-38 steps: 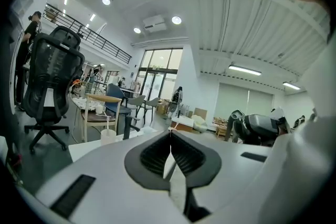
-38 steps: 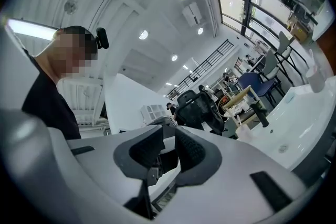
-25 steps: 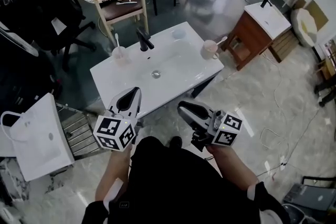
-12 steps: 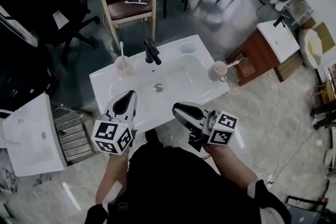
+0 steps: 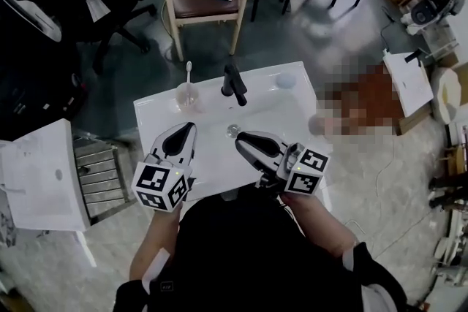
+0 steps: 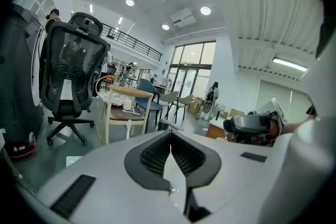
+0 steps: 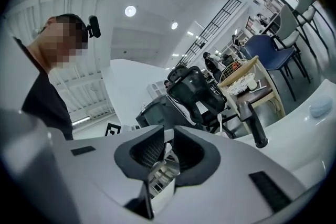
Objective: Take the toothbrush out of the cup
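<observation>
Approach step: the toothbrush (image 5: 189, 71) stands in the cup (image 5: 187, 96) at the sink's (image 5: 292, 109) back left. My left tool (image 5: 191, 126) is closed and empty, my right tool (image 5: 240, 137) barely parted and empty. Next I'd open one and reach forward.

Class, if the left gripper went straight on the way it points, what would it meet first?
Probably the black faucet, dead ahead of the left gripper in its own view; the toothbrush stands left of that line. Depth is unclear.
</observation>
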{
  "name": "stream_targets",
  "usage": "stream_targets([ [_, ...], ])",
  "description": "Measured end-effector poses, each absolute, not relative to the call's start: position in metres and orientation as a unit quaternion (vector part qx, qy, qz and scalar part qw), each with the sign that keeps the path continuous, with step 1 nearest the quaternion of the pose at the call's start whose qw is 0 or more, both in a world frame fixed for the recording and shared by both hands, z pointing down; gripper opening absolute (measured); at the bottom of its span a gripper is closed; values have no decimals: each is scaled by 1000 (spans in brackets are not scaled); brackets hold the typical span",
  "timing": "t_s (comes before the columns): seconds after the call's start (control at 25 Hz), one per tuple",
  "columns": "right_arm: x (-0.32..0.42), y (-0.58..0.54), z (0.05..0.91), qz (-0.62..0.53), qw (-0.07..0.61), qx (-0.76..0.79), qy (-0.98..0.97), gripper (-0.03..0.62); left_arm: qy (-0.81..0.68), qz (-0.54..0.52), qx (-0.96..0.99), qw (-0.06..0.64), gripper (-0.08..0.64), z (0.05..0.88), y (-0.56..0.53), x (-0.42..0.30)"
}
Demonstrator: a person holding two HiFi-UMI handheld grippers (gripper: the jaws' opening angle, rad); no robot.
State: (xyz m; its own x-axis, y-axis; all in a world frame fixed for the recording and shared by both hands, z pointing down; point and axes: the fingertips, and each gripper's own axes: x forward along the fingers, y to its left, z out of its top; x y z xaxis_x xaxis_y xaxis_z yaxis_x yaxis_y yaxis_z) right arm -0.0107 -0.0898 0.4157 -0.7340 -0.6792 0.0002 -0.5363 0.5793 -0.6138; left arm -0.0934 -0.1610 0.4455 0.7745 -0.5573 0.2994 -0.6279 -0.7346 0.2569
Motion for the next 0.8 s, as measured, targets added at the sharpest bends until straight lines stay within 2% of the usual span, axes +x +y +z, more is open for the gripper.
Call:
stream_targets([
  [0.24, -8, -127, 426, -311, 86, -311, 894, 71, -374, 93, 905, 181, 17, 448, -192, -96],
  [0.48, -34, -139, 427, -328, 72, -246, 909, 71, -402, 136, 892, 157, 17, 470, -237, -102],
  [0.72, 5, -124, 454, -369, 55, -277, 885, 71, -392, 156, 895, 146, 21, 492, -274, -83],
  [0.8, 20, -120, 464, -382, 58, -296, 874, 71, -387, 181, 893, 141, 120, 509, -287, -75],
])
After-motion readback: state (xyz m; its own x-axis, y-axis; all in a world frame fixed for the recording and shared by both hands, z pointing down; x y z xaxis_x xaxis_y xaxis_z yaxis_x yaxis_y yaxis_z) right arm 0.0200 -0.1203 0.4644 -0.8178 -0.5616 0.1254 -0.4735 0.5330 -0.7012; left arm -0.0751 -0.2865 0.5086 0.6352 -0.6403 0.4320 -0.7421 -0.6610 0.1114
